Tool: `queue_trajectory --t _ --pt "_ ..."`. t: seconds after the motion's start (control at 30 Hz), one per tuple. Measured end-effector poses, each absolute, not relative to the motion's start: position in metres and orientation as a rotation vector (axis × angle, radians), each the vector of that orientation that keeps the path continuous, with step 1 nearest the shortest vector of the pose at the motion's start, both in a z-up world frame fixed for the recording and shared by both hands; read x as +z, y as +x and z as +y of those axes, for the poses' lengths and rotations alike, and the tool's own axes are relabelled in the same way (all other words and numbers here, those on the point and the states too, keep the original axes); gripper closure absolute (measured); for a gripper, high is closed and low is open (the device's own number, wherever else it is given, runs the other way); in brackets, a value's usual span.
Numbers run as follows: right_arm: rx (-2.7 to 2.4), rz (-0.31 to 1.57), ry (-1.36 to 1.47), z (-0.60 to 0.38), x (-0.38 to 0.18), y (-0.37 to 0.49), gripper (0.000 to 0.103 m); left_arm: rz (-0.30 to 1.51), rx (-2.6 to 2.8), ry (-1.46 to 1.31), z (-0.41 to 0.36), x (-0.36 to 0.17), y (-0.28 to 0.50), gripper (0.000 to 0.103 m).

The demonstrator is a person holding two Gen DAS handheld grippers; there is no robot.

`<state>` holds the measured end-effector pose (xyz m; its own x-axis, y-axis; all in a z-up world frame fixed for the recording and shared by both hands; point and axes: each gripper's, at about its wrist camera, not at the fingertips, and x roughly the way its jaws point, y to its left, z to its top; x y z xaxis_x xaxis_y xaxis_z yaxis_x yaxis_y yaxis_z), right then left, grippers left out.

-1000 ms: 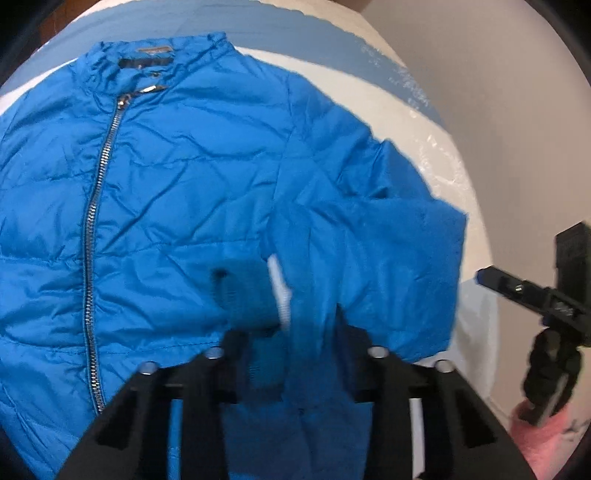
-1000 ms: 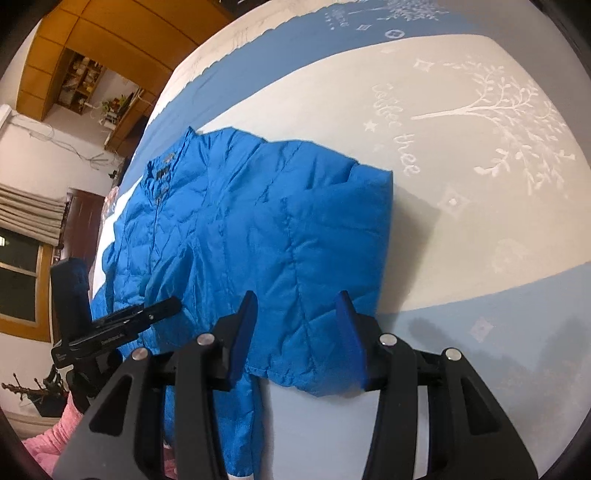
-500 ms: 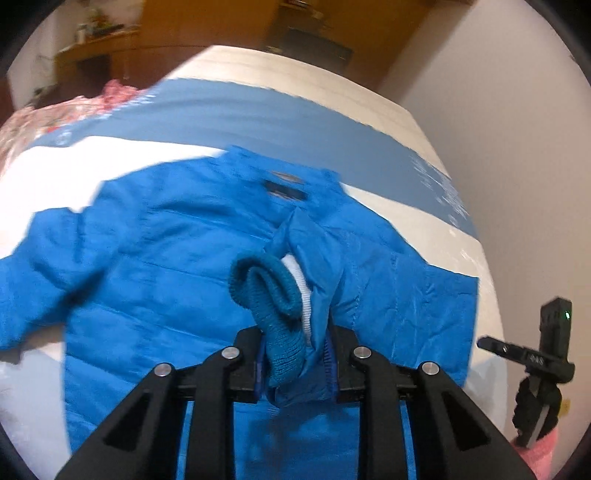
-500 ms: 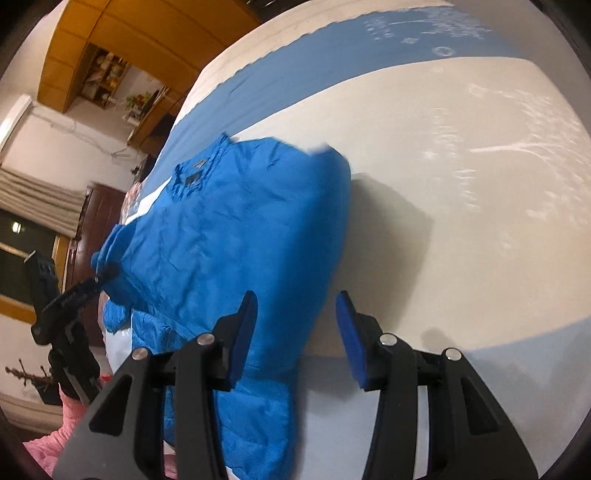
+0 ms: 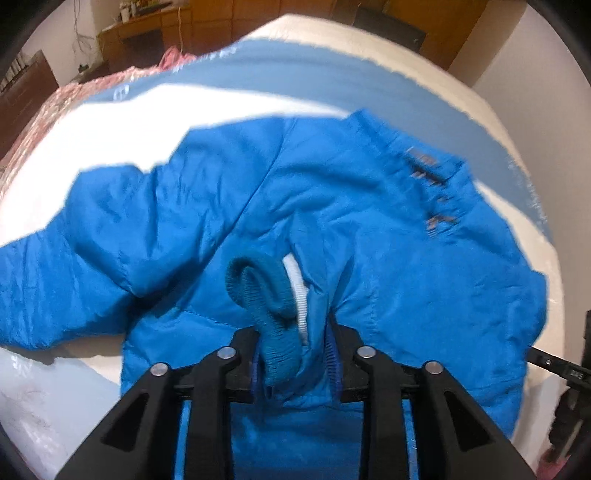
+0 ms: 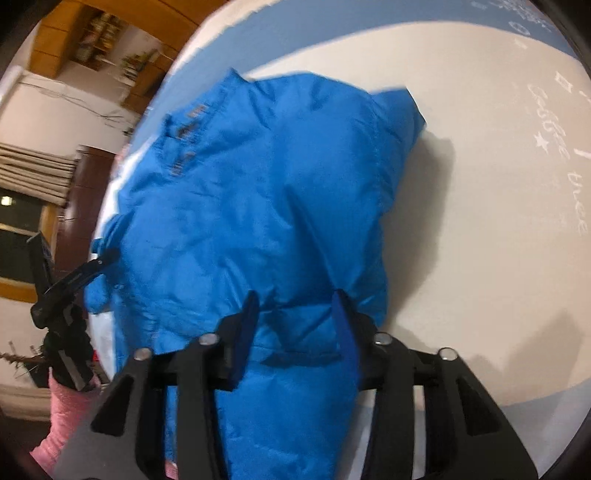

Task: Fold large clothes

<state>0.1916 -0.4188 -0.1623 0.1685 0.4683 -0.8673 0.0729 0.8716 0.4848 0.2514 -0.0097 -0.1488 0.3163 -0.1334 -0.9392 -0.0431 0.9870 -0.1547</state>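
Note:
A bright blue padded jacket (image 5: pixel 332 221) lies on the bed, collar at the far right, one sleeve stretched out to the left. My left gripper (image 5: pixel 293 354) is shut on the ribbed cuff (image 5: pixel 266 295) of the other sleeve, holding it over the jacket's chest. In the right wrist view the jacket (image 6: pixel 258 203) fills the middle, one side folded over the body. My right gripper (image 6: pixel 295 332) is open, its blue-padded jaws either side of the jacket's near part, not closed on it.
The bed cover (image 6: pixel 498 240) is white with pale blue bands and printed lettering. A pink patterned cloth (image 5: pixel 55 110) lies at the far left edge of the bed. Wooden cabinets (image 5: pixel 221 18) stand behind. The left gripper also shows in the right wrist view (image 6: pixel 74 277).
My left gripper has carried the sleeve cuff across the jacket body towards the collar. My right gripper has moved in close over the jacket's folded side, still open.

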Motion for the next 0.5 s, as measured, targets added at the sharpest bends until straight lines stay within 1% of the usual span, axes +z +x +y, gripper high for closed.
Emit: queue_trajectory --t 0.1,0.2,0.27,0.33,0.4,0.5 --pt "0.283 1.393 0.485 -0.419 -0.167 0.189 0.070 1.259 -0.072 -0.172 -0.009 -0.162 0.253 0.064" --pt "0.265 1.411 0.461 -0.418 -0.162 0.189 0.070 1.259 -0.079 -0.177 -0.008 -0.160 0.253 0.063" --pt "0.243 1.400 0.414 -0.413 -0.149 0.189 0.070 1.244 -0.070 -0.195 0.000 -0.144 0.251 0.062" --pt "0.223 1.358 0.361 -0.408 -0.128 0.187 0.063 1.184 -0.054 -0.202 0.007 -0.121 0.245 0.061" --pt "0.242 1.328 0.363 -0.402 -0.116 0.191 0.062 1.101 -0.032 -0.175 0.007 -0.095 0.239 0.061" --pt "0.259 1.321 0.349 -0.389 -0.109 0.202 0.062 1.075 -0.090 -0.175 -0.007 -0.081 0.241 0.061"
